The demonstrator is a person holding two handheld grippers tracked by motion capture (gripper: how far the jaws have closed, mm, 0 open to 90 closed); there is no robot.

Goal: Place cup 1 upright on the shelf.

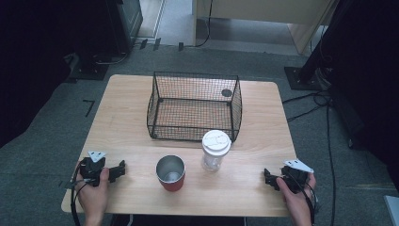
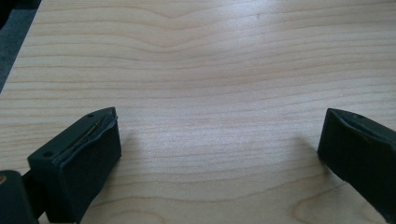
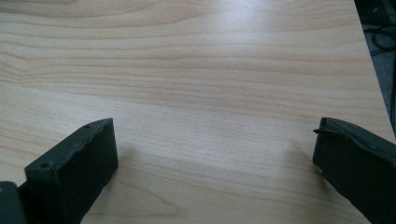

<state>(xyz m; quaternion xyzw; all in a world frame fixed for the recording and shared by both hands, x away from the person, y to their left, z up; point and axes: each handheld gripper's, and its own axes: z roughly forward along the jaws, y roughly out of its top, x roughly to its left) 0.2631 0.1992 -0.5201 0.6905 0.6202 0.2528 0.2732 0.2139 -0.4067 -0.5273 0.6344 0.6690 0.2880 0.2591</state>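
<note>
Grippers rest at the near corners of the wooden surface (image 1: pixel 263 113), one in each of my hands. My left gripper (image 1: pixel 123 168) lies near the left edge with its jaws spread wide and nothing between them; in the left gripper view its two black jaws stand far apart over bare wood grain (image 2: pixel 219 140). My right gripper (image 1: pixel 266 178) sits near the right edge, likewise released, and the right gripper view shows its jaws just as wide apart over bare wood (image 3: pixel 215 149), with the surface's edge and dark floor at the upper right. Between my two hands, well apart from both grippers, stands a red cup (image 1: pixel 171 173) with a shiny metal inside, upright and close to the near edge. Just to its right and a little farther from me stands a clear tumbler (image 1: pixel 215 150) with a white lid, upright. Right behind the tumbler sits a black wire basket (image 1: pixel 162 84), open at the top, near the middle of the surface.
</note>
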